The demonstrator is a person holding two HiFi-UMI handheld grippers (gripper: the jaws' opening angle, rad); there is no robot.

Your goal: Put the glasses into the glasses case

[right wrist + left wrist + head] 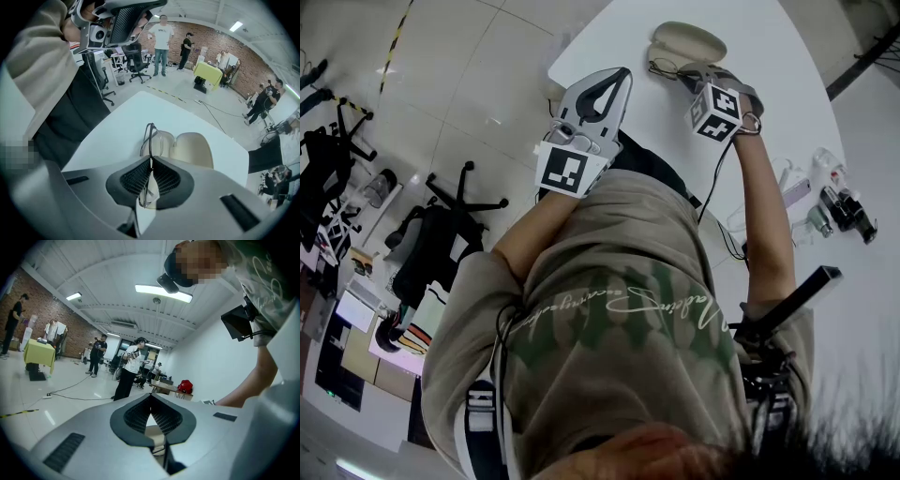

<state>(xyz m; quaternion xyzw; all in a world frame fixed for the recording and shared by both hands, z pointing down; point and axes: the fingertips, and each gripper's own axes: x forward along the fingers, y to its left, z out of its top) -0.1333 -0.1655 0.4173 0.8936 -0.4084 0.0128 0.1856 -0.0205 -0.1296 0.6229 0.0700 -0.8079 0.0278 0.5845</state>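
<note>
An open beige glasses case [686, 42] lies near the far end of the white table [787, 84]. My right gripper [689, 73] sits just in front of it, shut on the dark, thin-framed glasses [150, 136]. In the right gripper view the right gripper [150, 160] pinches the frame upright, and the lenses reach over the left half of the glasses case [187, 146]. My left gripper [623, 75] is held over the table's left edge, shut with nothing in it. In its own view the left gripper [151, 401] points out at the room.
A black cable [718, 183] runs down the table beside my right arm. Bottles and dark tools [839, 202] lie at the table's right side. Black office chairs [441, 234] stand on the floor to the left. People stand far off in the room.
</note>
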